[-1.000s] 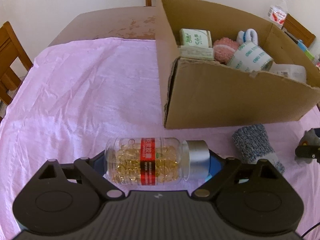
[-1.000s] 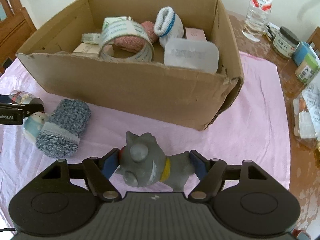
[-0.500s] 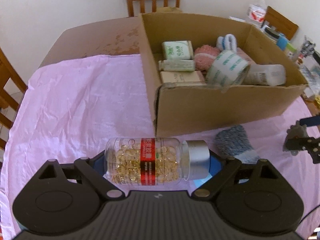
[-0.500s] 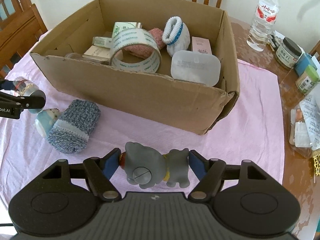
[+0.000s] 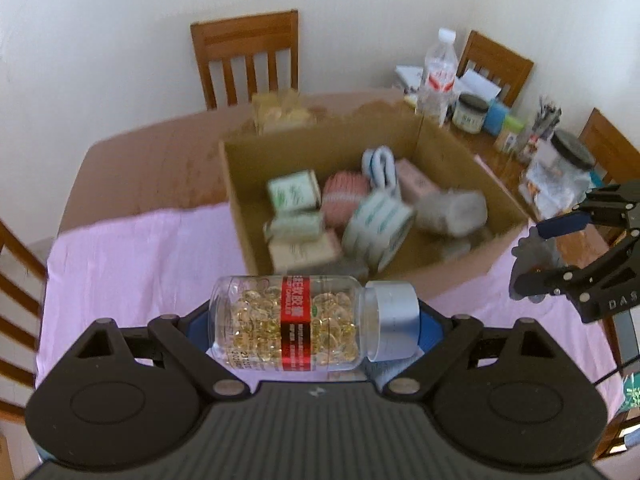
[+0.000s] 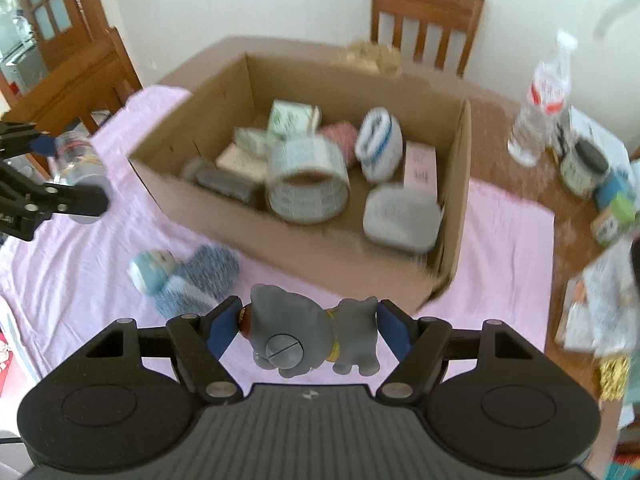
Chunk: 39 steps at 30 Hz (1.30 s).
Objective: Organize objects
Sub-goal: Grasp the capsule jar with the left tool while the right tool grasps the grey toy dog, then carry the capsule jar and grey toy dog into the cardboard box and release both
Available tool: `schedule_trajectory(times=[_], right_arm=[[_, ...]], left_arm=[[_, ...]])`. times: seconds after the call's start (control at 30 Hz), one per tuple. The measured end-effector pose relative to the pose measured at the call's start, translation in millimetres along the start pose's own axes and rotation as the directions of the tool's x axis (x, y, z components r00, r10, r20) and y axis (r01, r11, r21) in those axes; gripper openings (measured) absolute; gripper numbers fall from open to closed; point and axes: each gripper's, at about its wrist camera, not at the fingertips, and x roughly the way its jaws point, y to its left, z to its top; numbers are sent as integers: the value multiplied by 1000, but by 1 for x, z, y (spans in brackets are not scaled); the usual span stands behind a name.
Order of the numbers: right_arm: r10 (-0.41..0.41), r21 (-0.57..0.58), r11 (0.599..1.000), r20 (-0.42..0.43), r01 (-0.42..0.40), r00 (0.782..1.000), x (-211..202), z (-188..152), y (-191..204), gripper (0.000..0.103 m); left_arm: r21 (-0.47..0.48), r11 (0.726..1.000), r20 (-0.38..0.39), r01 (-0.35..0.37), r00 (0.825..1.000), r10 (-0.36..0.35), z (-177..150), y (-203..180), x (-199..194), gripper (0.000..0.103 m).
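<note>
Both loads are up off the tabletop (image 6: 512, 240) and facing the cardboard box (image 5: 448, 284), so the step in hand looks like carrying them over the near wall and setting them down inside. To do it well, each tool should clear the box's near rim with room to spare, travel over a free patch of the box floor, then come low before letting go, so nothing drops onto the tape roll (image 6: 306, 184) or the small cartons already packed there; going in one at a time would keep the two tools from crowding each other above the opening. The left tool (image 5: 316, 320) is closed on a clear pill bottle (image 5: 288, 322) lying crosswise between its fingers, silver cap toward the right finger, base against the left, held in front of the box's near wall. The right tool (image 6: 310, 326) is clamped on a grey cat figurine (image 6: 296, 334), head toward the left finger and hindquarters against the right, held above the pink cloth (image 6: 100, 264) short of the box's near corner. Both views are smeared by motion, so the free space inside the box is hard to judge, though the near left part seems least crowded. A rolled blue sock (image 6: 200, 280) lies on the cloth just outside the box.
</note>
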Motion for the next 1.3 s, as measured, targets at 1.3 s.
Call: schedule_trajectory(times=[1.3], right_arm=[[-37, 75, 997, 101, 30, 994, 27, 29, 5, 103]], left_arm=[[-46, 996, 71, -73, 995, 76, 48, -2, 55, 101]])
